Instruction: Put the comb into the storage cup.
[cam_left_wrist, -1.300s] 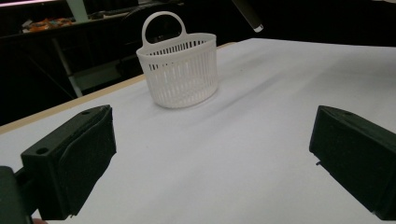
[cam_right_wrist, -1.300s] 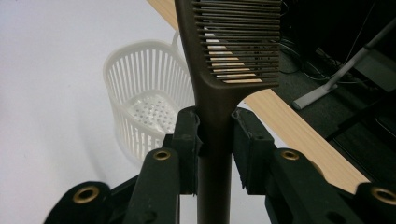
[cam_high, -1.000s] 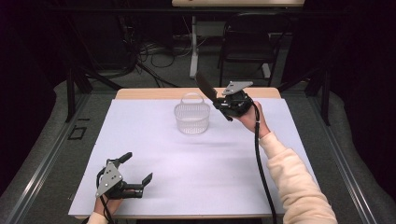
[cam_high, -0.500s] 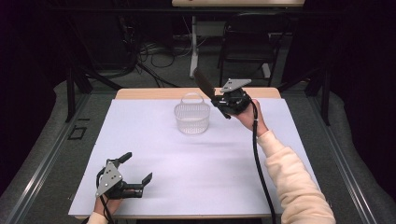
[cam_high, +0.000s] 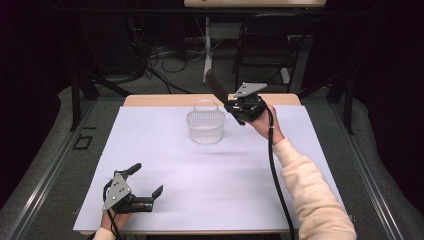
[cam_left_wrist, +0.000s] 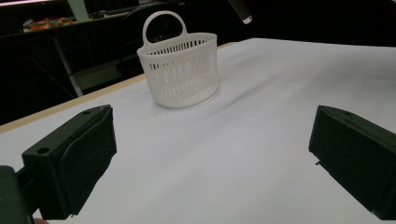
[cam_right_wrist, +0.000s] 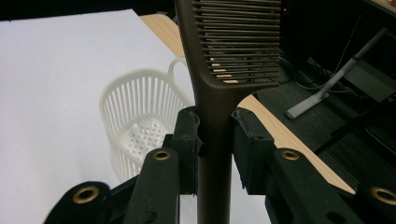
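A dark brown comb (cam_right_wrist: 233, 51) stands between the jaws of my right gripper (cam_right_wrist: 215, 135), which is shut on its handle. In the high view that right gripper (cam_high: 239, 106) is held in the air just right of a small white slotted basket (cam_high: 205, 125), and the comb (cam_high: 218, 86) sticks up and to the left above the basket's rim. The basket (cam_right_wrist: 140, 116) looks empty in the right gripper view. My left gripper (cam_high: 146, 187) rests open near the table's front left corner, nothing between its jaws; the basket (cam_left_wrist: 180, 67) stands far ahead of it.
A white sheet (cam_high: 210, 175) covers the table, with a wooden edge (cam_high: 150, 100) at the back. Behind the table stand a black chair (cam_high: 265, 45), cables on the floor and a white stand (cam_high: 207, 55). A metal rail (cam_high: 45, 170) runs along the left side.
The right gripper has drifted slightly with the comb still in it, staying beside the basket. The left gripper has stayed where it was.
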